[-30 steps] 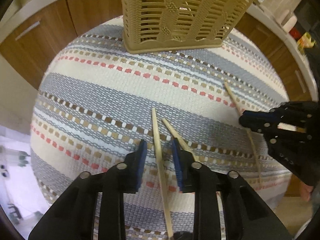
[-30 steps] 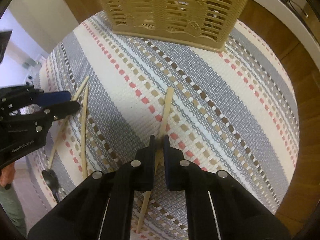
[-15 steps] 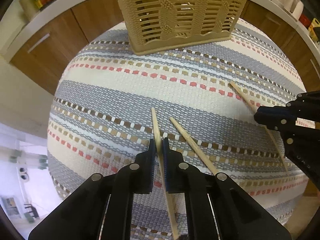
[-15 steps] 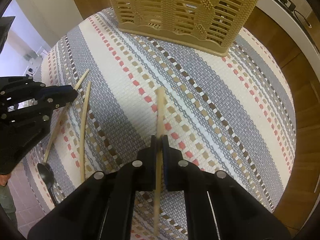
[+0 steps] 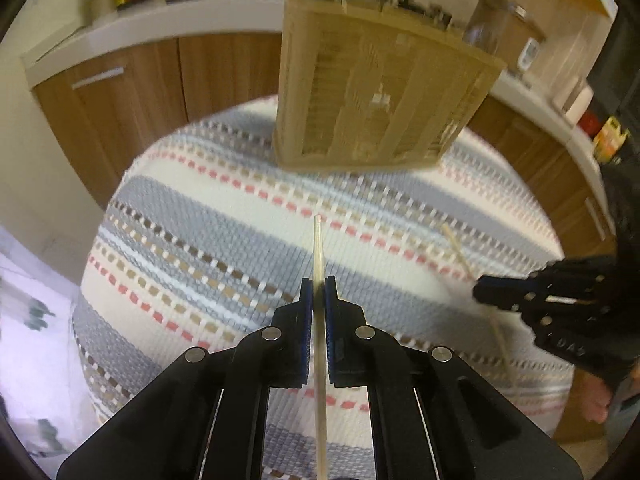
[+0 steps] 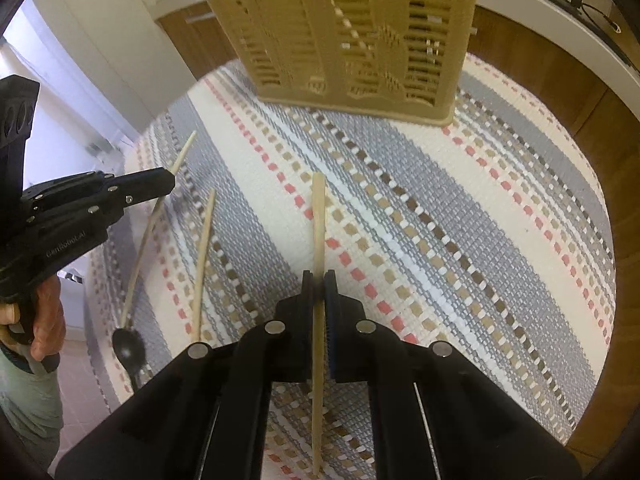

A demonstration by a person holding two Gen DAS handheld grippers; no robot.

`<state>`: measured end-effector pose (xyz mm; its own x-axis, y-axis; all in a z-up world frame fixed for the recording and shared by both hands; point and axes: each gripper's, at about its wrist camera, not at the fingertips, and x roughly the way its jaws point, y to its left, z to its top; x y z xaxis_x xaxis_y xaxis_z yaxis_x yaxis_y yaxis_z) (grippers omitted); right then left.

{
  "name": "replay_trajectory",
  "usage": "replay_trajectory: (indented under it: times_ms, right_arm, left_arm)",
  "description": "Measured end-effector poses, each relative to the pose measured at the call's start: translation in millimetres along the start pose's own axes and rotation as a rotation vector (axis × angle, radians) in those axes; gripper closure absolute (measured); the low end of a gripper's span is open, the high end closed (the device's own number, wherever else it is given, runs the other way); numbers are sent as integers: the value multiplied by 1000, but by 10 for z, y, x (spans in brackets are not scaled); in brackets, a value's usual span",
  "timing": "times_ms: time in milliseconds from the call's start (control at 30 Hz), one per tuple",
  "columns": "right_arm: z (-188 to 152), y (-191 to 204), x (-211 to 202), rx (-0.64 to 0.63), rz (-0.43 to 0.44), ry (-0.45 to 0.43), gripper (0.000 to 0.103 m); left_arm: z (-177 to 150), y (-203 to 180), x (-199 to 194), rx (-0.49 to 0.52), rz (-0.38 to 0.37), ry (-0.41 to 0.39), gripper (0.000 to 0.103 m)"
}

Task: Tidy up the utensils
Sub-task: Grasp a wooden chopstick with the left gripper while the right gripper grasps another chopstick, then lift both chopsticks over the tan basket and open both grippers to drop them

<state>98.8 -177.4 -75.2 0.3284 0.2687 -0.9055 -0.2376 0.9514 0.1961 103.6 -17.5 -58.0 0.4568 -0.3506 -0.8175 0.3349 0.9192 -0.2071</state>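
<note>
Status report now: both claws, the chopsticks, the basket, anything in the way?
Left claw shut on a chopstick. Right claw shut on another chopstick. Basket ahead, path clear. One stick and spoon on cloth.

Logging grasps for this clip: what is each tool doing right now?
Left tool: closed on a chopstick.
Right tool: closed on another chopstick.

Woven cloth mat [image 6: 460, 216]; pale wood chopstick [image 6: 319, 216]; slotted plastic basket [image 6: 344, 28].
</note>
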Motion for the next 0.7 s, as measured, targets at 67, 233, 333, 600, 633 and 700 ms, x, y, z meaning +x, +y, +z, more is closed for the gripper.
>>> replay_trajectory:
  times_ms: [67,233,333,600,633,700]
  right_arm:
    - [3,-30,-119,-4,19,-34,99]
    - [54,-14,-473,-21,50,-153,99]
    - [72,-10,-658,-40,58,-218,99]
    - [207,62,-1082,-56,77,-387,99]
    - [230,59,-1171,-62,71,-425,99]
    - [283,58,-1265,-69,67,-470,99]
  left_arm:
    - [29,-30,-90,-8,-11,-45,100]
    - [146,-111,-428,-22,-26,-181,100]
    - [220,-128,-551,-43,-52,-246,100]
    - [466,-200,-1056,-88,-87,-490,100]
    - [516,-238,-1131,-85,-87,-528,99]
    - [618,-334,-1256,-74,-91,-594,100]
